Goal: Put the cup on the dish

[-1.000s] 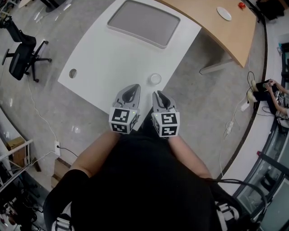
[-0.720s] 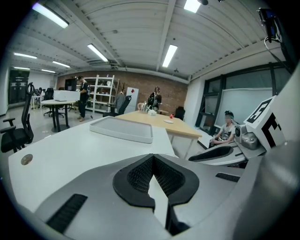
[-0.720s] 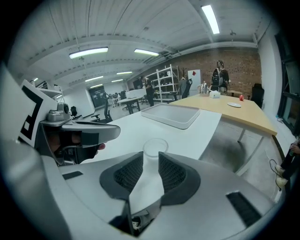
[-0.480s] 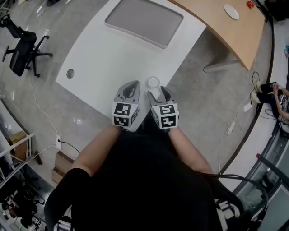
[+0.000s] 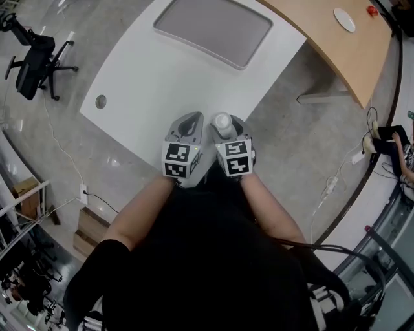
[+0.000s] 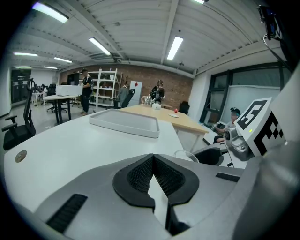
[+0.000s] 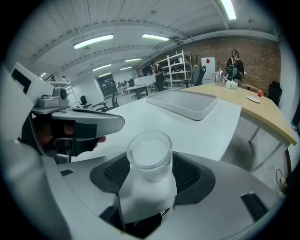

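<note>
The left gripper (image 6: 152,161) has its fingers pressed together, and there is nothing in them. It hangs low over the near edge of the white table (image 5: 162,84).

Just beside it is the right gripper (image 7: 151,180). Its fingers have just been opening and now stand wide apart. The little see-through cup (image 7: 149,151) stands upright between them on the table, close to the edge. The black pads sit on either side of the cup, but I don't think they squeeze it yet.

The cup looks small, light and empty. I think it is stiff with smooth, slippery sides, and it may crack if pinched too hard. The best place to hold it is around the middle of its round wall, one pad on each side, with a soft squeeze. It must stay upright so it does not tip.

Counting from left to right, I see one black office chair (image 5: 32,61), two grippers, one gray tray (image 5: 213,29), one cup, and one small white dish (image 5: 344,19). The dish lies on the wooden table (image 5: 323,39), well apart from the cup.
</note>
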`<move>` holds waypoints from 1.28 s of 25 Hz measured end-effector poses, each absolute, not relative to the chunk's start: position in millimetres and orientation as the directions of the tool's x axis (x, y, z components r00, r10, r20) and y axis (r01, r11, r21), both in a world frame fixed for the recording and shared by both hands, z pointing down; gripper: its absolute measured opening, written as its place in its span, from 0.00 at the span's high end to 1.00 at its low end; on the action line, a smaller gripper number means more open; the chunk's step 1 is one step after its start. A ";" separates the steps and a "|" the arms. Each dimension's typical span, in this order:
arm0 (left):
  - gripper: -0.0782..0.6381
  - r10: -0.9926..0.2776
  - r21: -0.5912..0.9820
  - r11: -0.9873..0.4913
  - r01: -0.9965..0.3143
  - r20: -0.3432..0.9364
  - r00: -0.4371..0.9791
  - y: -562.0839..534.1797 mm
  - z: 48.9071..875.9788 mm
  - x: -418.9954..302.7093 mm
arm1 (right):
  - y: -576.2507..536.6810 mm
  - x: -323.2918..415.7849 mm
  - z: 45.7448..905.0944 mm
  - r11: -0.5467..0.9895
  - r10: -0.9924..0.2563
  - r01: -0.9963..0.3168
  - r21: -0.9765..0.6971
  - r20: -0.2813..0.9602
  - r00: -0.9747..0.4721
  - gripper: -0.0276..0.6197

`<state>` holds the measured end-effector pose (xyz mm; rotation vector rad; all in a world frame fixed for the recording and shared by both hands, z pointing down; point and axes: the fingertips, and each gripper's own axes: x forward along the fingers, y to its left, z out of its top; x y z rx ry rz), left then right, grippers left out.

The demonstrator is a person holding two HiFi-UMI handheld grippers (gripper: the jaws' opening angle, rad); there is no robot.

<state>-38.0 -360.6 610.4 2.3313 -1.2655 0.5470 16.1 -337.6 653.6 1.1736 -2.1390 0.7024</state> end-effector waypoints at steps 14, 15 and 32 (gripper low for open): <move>0.89 -0.680 0.176 -0.461 -0.870 0.560 0.474 -382.1 628.7 -38.4 | -369.7 7.3 667.9 0.515 -0.561 -0.845 -0.148 0.687 -0.462 0.60; 0.89 -0.678 0.176 -0.460 -0.870 0.562 0.473 -381.5 629.7 -39.5 | -370.8 6.4 667.7 0.517 -0.563 -0.844 -0.143 0.685 -0.462 0.60; 0.89 -0.702 0.167 -0.465 -0.869 0.529 0.477 -365.1 608.0 -49.4 | -361.4 17.3 643.4 0.485 -0.590 -0.866 -0.119 0.687 -0.425 0.60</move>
